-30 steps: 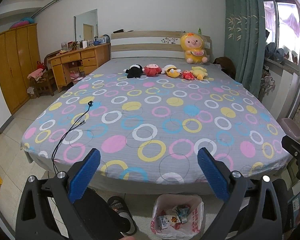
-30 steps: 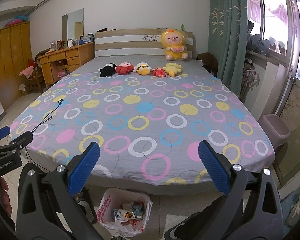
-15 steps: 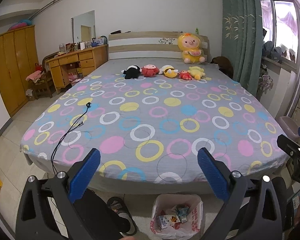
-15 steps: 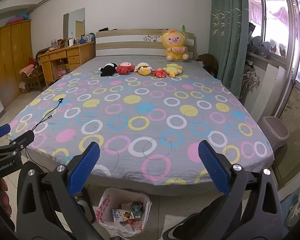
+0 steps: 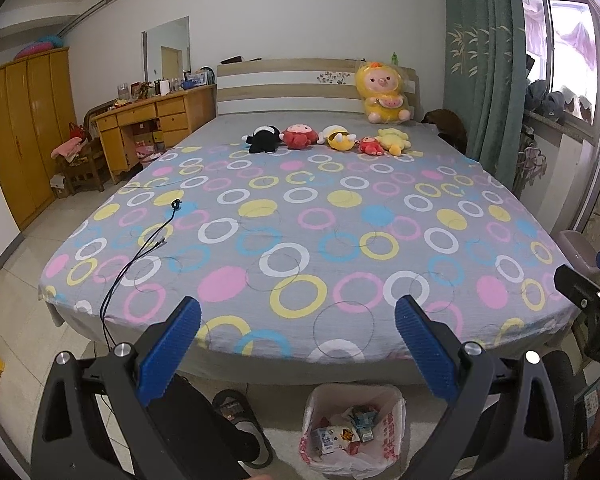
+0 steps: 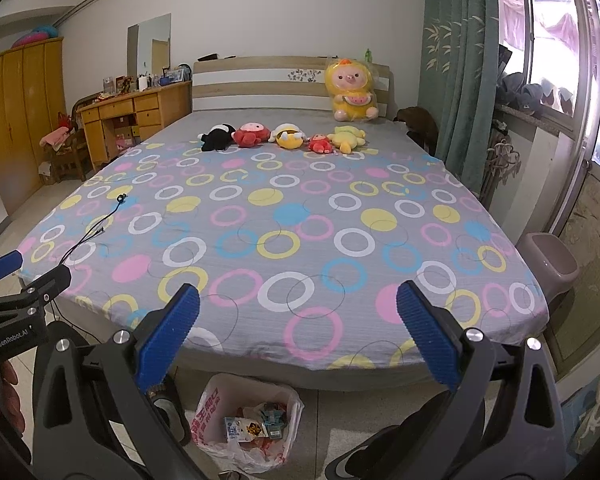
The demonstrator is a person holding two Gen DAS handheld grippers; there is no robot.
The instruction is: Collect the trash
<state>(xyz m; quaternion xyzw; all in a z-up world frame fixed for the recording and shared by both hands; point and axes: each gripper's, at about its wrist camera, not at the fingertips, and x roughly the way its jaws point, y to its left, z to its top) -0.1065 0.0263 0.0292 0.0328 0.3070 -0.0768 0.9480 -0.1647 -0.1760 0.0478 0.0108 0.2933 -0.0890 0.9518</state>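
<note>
A white plastic trash bag (image 5: 354, 424) (image 6: 248, 424) stands on the floor at the foot of the bed (image 5: 300, 232) (image 6: 292, 232), holding small cartons and wrappers. My left gripper (image 5: 298, 344) is open and empty, held above the bag at the bed's foot edge. Open and empty too, my right gripper (image 6: 298, 340) hangs at the same height, a little to the right of the bag. Each gripper's blue-tipped fingers also show at the edge of the other's view. I see no loose trash on the bedspread.
Several plush toys (image 5: 328, 140) lie in a row near the headboard, and a big yellow one (image 5: 382, 94) leans on it. A black cable (image 5: 140, 252) trails over the bed's left side. A mauve bin (image 6: 548, 264) stands at the right; a desk (image 5: 152, 128) and wardrobe at the left.
Both grippers have risen slightly and tilted up, so the bed sits a bit lower and the view reaches farther over it. Both stay open and empty.
</note>
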